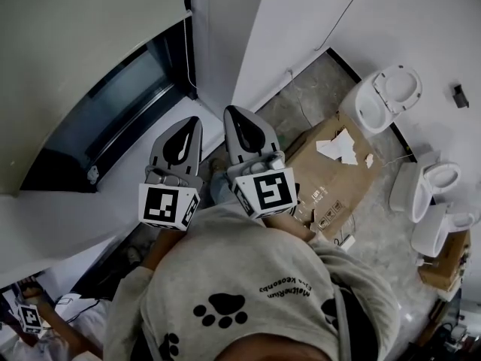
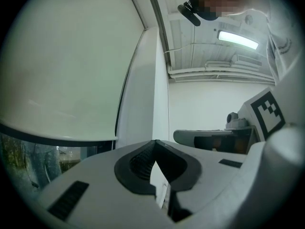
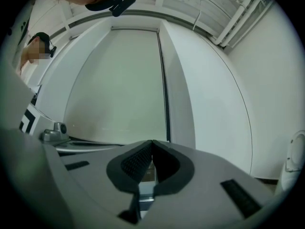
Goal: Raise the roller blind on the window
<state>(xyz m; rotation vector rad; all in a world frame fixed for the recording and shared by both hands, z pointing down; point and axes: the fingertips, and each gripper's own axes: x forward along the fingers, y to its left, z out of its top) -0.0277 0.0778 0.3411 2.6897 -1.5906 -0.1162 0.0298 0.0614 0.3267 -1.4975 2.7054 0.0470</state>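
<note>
Where the roller blind fills the upper left, its bottom edge leaves a dark strip of glass exposed. At frame centre, left gripper and right gripper sit side by side, jaws closed and empty.

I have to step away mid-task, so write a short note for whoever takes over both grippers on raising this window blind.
Left gripper: shut, empty.
Right gripper: shut, empty.
Both are held side by side facing the window, touching nothing.
Roller blind covers most of it; only a lower strip is bare. A thin dark line along its right edge may be the cord.
Done: nothing visible yet.
Left: grip the cord, probably, and raise the blind.
</note>
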